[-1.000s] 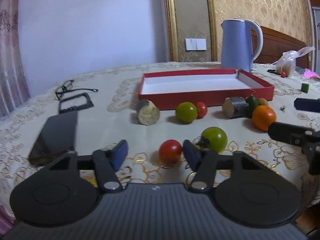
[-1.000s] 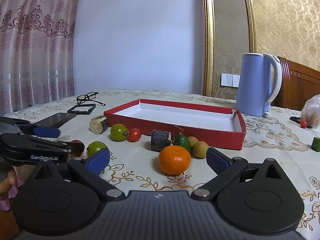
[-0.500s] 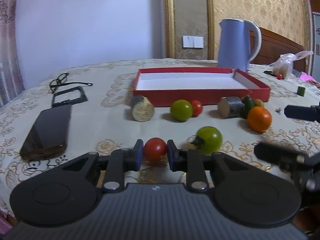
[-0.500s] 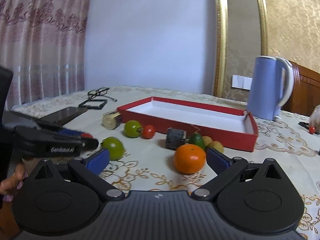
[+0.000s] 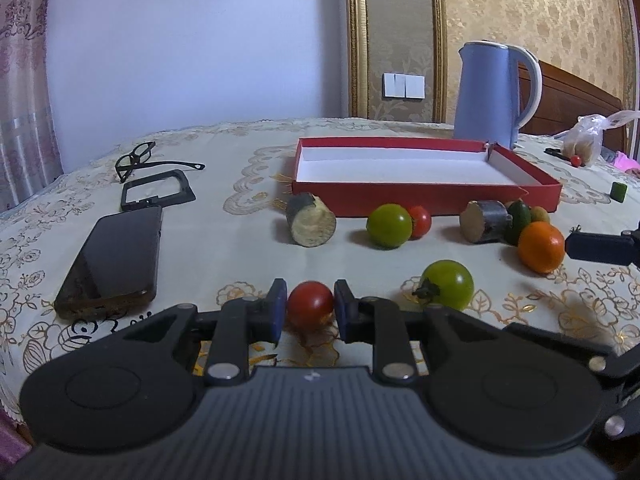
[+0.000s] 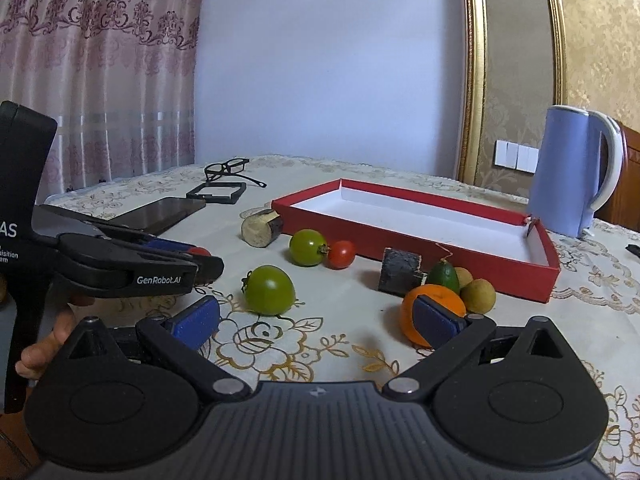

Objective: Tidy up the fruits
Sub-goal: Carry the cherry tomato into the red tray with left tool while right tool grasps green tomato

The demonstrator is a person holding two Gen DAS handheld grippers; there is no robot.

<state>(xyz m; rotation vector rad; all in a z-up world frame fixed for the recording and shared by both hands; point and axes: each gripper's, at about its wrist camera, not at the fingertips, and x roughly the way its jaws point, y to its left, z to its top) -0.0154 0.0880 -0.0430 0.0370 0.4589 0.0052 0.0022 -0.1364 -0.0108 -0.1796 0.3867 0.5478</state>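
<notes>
Left gripper (image 5: 310,305) jaws have closed onto the red tomato (image 5: 310,303); right gripper (image 6: 316,322) jaws gape wide.

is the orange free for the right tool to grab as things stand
Probably yes: the right tool is open with the orange just behind its right finger. Small fruits crowd its far side.

A pale wall (image 6: 320,60), pink patterned curtains (image 6: 100,72), gold damask wallpaper (image 5: 532,20) and a dark wooden headboard (image 5: 576,100) surround the lace-covered bench (image 5: 240,248).
</notes>
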